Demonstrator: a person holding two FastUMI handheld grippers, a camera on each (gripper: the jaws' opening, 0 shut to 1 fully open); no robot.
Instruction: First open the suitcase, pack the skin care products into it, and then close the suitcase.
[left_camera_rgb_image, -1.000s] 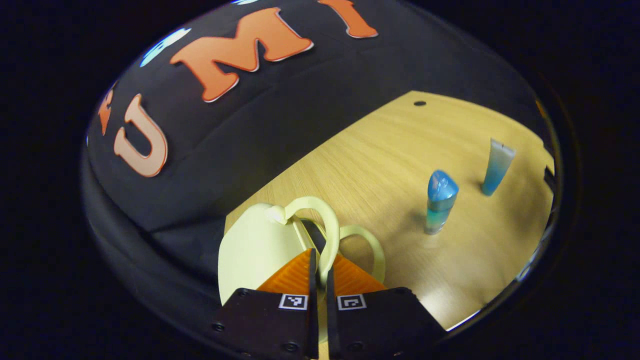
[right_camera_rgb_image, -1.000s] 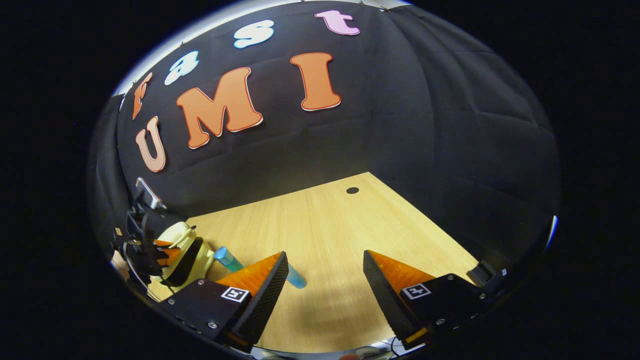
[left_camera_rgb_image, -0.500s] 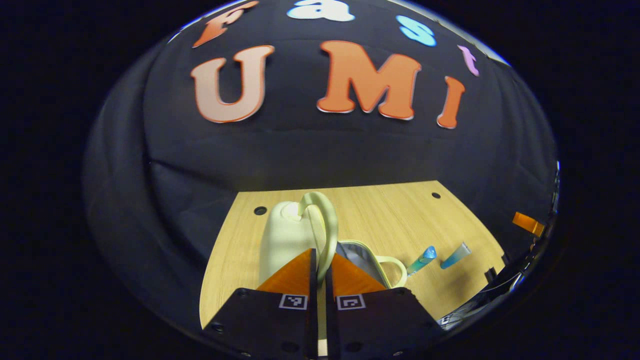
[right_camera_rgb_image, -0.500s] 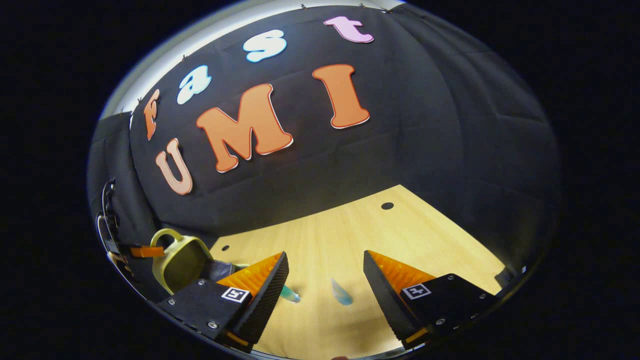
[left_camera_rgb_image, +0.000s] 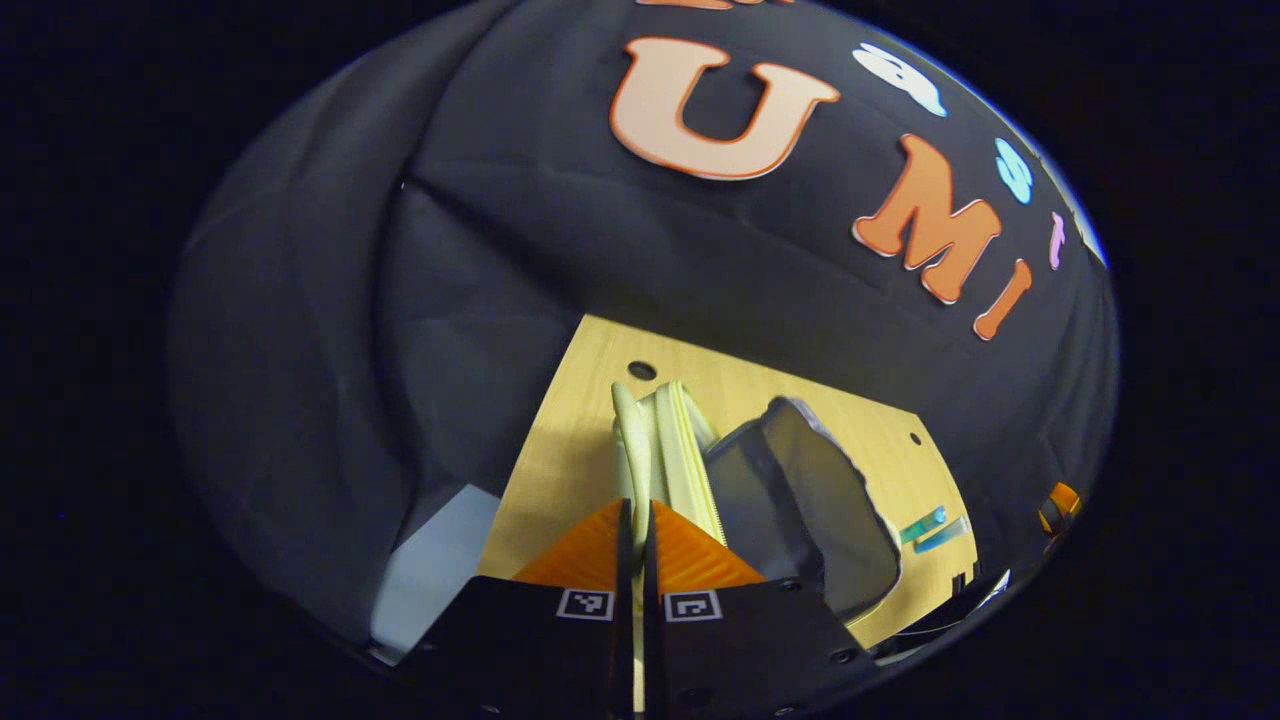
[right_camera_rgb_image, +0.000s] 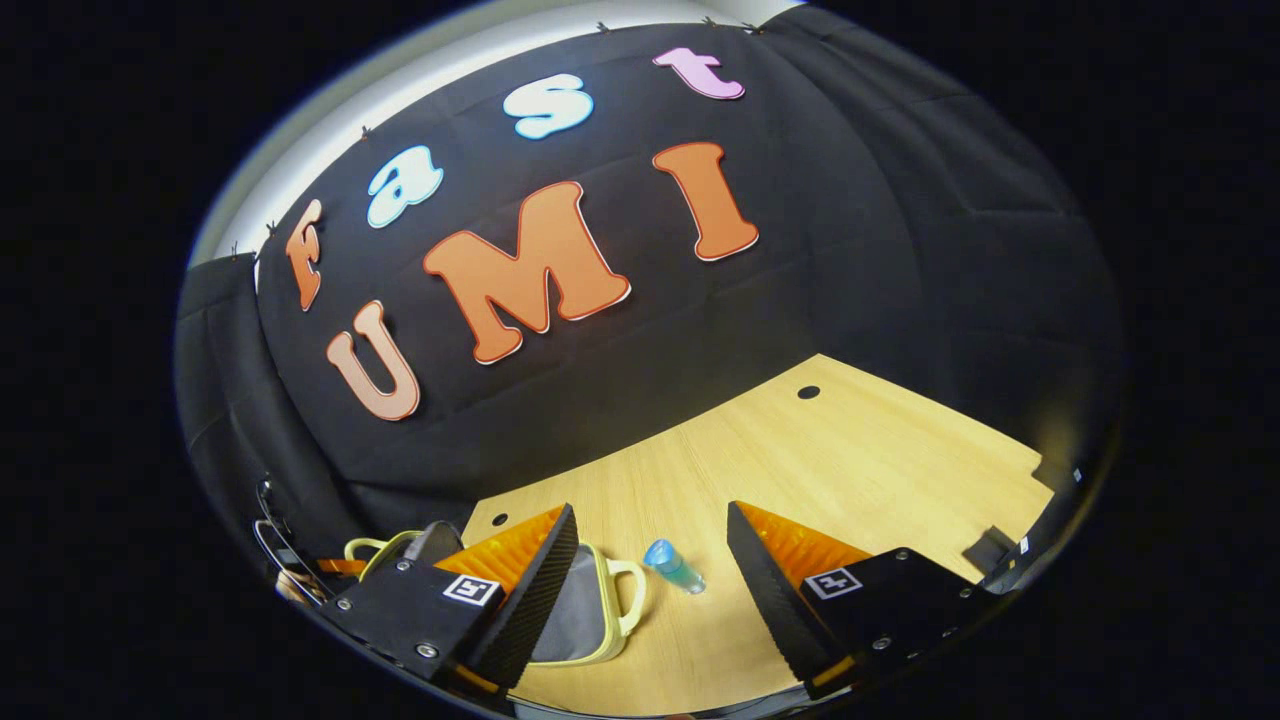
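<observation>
The suitcase (left_camera_rgb_image: 800, 500) lies open on the desk (right_camera_rgb_image: 850, 450), its grey lining bare. The left hand-held gripper (left_camera_rgb_image: 636, 520) pinches the lid's handle (left_camera_rgb_image: 630, 450). The right hand-held gripper (right_camera_rgb_image: 650, 545) gapes beside a blue bottle (right_camera_rgb_image: 672, 565).

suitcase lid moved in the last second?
Yes. The lid, pinched by the left tongs, has swung up and away from the base on the table; suitcase now open.

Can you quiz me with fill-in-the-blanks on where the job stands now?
1. The suitcase lies ____, its grey lining showing.
2. The left gripper is shut on the suitcase's ____.
3. The right gripper is ____, holding nothing.
4. The blue bottle stands on the ____.

Answers: open; handle; open; table
</observation>
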